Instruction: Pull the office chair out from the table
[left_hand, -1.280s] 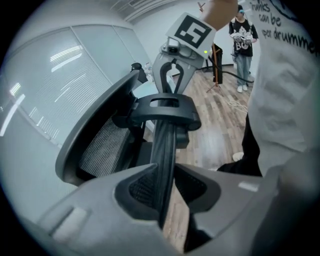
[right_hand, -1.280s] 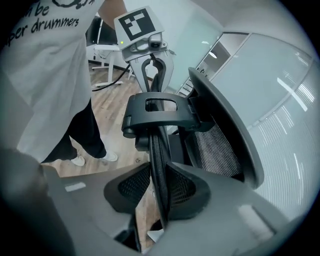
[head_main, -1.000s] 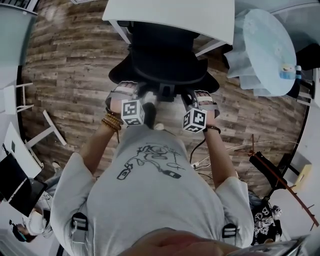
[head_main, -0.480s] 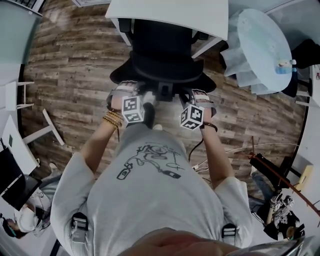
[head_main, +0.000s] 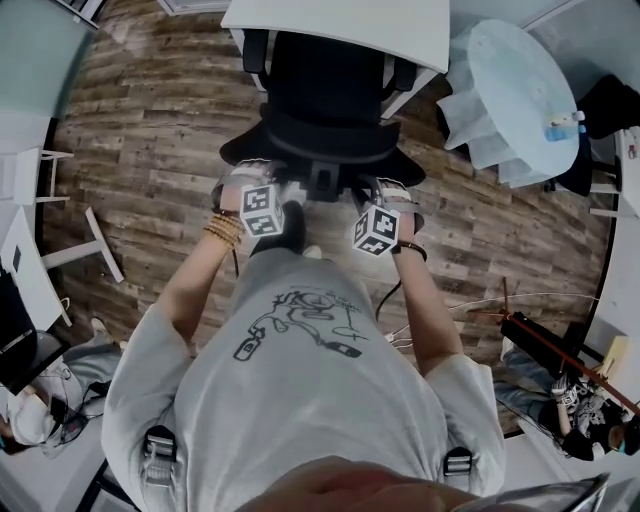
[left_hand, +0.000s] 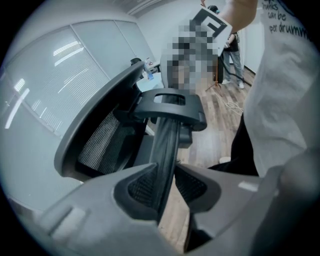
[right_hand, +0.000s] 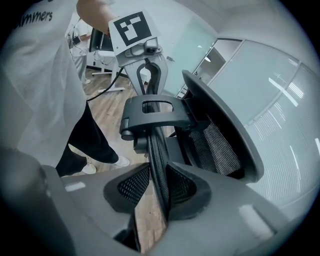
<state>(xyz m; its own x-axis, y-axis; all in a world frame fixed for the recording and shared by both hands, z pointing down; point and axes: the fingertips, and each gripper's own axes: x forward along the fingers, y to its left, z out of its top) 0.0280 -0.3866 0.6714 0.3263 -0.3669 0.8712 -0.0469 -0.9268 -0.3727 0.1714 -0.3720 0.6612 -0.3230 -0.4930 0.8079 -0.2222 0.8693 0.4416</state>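
Black mesh-backed office chair (head_main: 325, 110), seat partly tucked beneath white rectangular table (head_main: 340, 20) on brown wood-plank floor (head_main: 150, 150); left gripper (left_hand: 162, 187) and right gripper (right_hand: 159, 187) each clenched on its backrest rim, flanking black central bracket (head_main: 325, 180).

The left claw (left_hand: 167, 182) and the right claw (right_hand: 159, 185) are grey with black cross-hatched pads (left_hand: 142, 187). Their cubes (head_main: 260, 210) carry black-and-white square markers. Between the pads and beyond them, the office chair (head_main: 330, 100) is black, its back a fine mesh. Past it the table (head_main: 340, 20) is white. Below the claws, the floor (head_main: 150, 130) shows brown wood planks.
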